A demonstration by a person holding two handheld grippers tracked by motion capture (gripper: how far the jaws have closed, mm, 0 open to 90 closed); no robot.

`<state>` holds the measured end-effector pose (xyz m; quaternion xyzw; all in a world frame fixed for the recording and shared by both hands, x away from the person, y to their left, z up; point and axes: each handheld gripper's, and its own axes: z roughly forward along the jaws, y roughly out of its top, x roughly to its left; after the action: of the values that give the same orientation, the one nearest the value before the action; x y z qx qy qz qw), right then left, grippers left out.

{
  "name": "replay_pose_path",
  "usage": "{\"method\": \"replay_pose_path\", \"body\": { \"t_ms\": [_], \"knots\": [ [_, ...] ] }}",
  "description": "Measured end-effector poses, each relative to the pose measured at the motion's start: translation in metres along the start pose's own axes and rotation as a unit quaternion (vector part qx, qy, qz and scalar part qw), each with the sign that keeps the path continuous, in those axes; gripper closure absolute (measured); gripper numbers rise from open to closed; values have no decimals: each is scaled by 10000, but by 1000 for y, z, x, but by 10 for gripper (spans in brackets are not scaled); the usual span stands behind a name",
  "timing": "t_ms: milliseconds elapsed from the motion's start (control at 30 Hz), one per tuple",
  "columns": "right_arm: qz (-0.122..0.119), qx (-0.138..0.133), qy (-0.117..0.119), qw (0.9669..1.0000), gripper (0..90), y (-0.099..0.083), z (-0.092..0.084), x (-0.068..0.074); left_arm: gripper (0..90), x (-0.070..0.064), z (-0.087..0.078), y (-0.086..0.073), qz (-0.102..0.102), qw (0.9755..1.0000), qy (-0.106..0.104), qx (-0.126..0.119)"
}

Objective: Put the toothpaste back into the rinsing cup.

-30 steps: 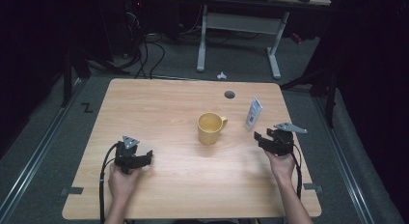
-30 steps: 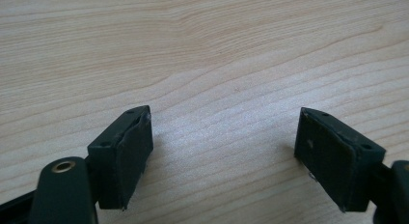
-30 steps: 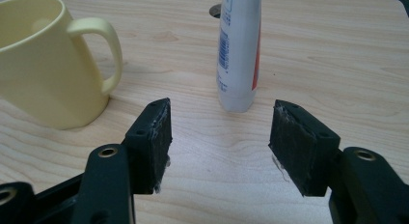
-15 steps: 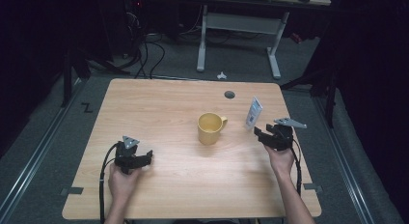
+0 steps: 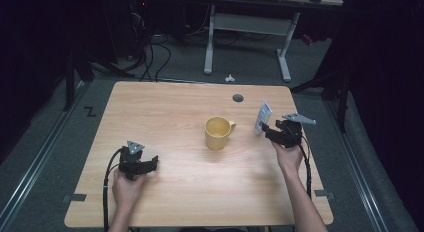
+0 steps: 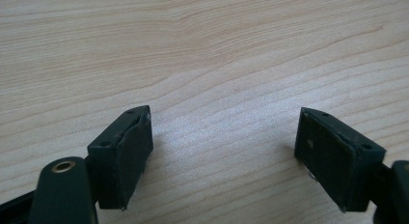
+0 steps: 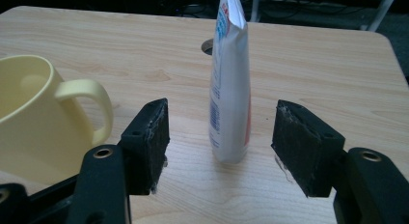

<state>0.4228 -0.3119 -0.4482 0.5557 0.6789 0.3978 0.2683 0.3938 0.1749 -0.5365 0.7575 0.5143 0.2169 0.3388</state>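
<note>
A white tube [image 7: 230,84] stands upright on its cap on the wooden table [image 5: 165,112], also seen right of centre in the high view as the tube [image 5: 262,116]. My right gripper [image 7: 222,139] is open, its jaws on either side of the tube's lower part without touching it; from above this gripper [image 5: 270,130] sits just beside the tube. A yellow mug [image 5: 218,132] stands mid-table, its handle toward the tube; the mug [image 7: 43,122] is left of my right jaws. My left gripper [image 5: 150,163] rests open near the front left, with bare wood between its fingers [image 6: 123,156].
A round cable hole [image 5: 238,98] lies in the table behind the mug and tube. Beyond the far edge stand a white desk frame [image 5: 247,27] and cables on the floor. The table's right edge runs close to my right hand.
My right gripper has moved forward and left toward the tube, so its open jaws now flank it. The left gripper, mug and tube have not moved.
</note>
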Motion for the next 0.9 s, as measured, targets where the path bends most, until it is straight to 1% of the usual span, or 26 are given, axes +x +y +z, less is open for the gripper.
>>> {"method": "replay_pose_path", "body": {
  "t_ms": [67,233,367,400,433,500,633,733,900],
  "knots": [
    [-31,52,-12,10000,383,3,4,0,215,0,0,0,-1,10000,-1,-1],
    [11,139,-11,9999,396,10,12,0,215,0,0,0,0,10000,-1,1],
    [36,95,-15,9999,422,14,18,1,215,0,0,0,0,10000,-1,1],
    [26,106,-16,9999,425,15,21,1,215,0,0,0,1,10000,1,1],
    [65,148,-13,9999,431,16,22,2,215,0,0,0,6,10000,2,7],
    [43,172,-53,9998,446,19,27,2,215,0,0,0,12,10000,-1,17],
    [140,125,-68,9998,481,22,34,1,215,0,0,0,8,10000,-1,13],
    [181,163,-83,9997,498,24,40,0,214,0,0,0,10,10000,1,14],
    [184,129,-116,9997,536,28,45,0,214,0,0,0,4,10000,0,6]
  ]
}}
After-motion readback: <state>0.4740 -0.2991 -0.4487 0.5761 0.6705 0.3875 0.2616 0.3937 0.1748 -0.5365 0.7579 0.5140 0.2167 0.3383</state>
